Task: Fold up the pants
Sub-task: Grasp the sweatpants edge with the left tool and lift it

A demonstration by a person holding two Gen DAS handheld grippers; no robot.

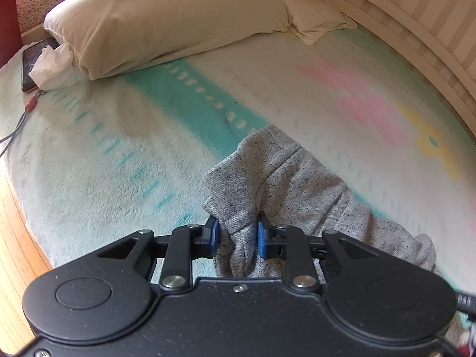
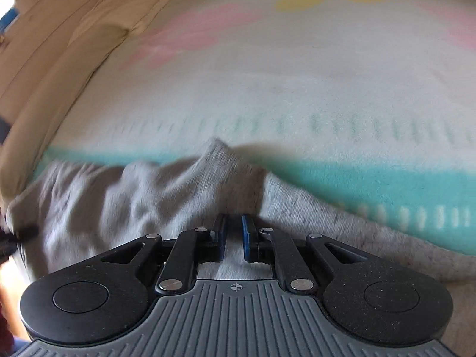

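Ahead of our left gripper [image 1: 238,232] we have open blanket [image 1: 119,154] up to the pillow [image 1: 166,26]. Its pads clamp a bunched fold of the grey pants [image 1: 285,178], which trail rightward. Our right gripper [image 2: 235,235] pinches the same pants [image 2: 125,196], stretching leftward.

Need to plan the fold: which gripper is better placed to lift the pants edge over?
Left. The left gripper has bunched gray pants between its pads; the right gripper pinches only a thin fold.
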